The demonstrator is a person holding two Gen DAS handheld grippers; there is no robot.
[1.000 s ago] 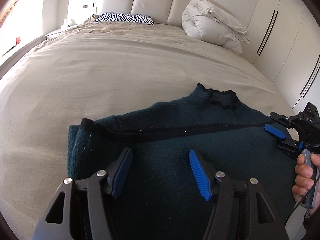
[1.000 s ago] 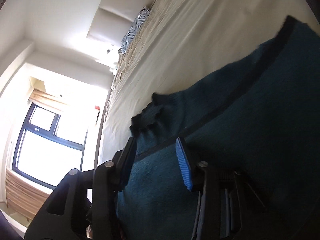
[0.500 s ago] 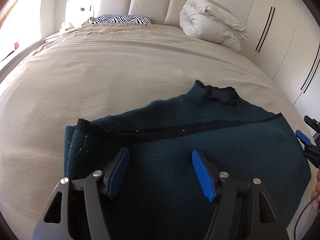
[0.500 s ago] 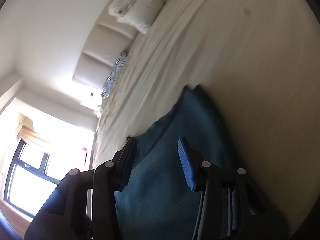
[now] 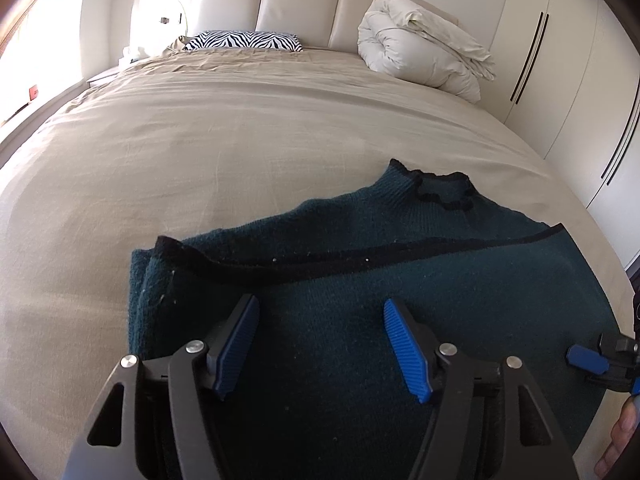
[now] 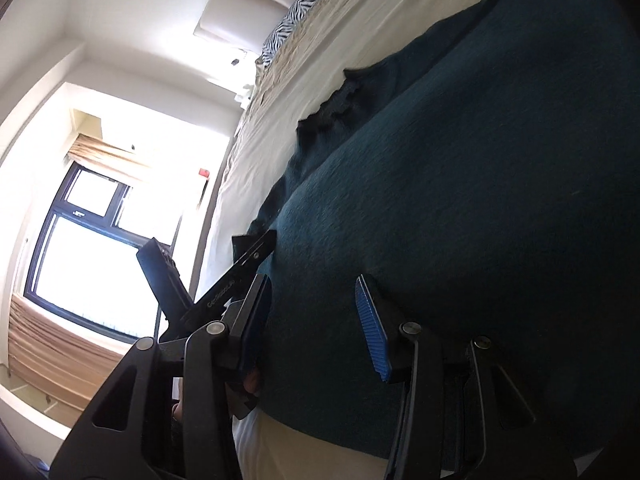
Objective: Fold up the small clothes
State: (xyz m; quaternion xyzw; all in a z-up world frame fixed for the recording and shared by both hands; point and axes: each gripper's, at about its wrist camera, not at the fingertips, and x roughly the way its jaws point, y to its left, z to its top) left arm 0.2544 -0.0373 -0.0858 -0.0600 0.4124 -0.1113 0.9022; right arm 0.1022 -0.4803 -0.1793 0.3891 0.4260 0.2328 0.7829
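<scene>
A dark teal knit sweater (image 5: 360, 280) with black trim lies on the beige bed (image 5: 200, 152), its lower part folded up so a black hem band runs across it. The collar (image 5: 444, 190) points to the far right. My left gripper (image 5: 324, 348) is open and empty, just above the sweater's near part. My right gripper (image 6: 316, 320) is open and empty, over the sweater's near right edge (image 6: 460, 220). It also shows at the right rim of the left wrist view (image 5: 596, 364).
A zebra-print pillow (image 5: 244, 40) and a rolled cream duvet (image 5: 420, 52) lie at the headboard. White wardrobe doors (image 5: 560, 72) stand to the right. A bright window (image 6: 92, 248) is on the left side of the room.
My right gripper has left the sweater's right hem corner and swung down toward the near right edge. My left gripper has drawn back slightly. The sweater lies still.
</scene>
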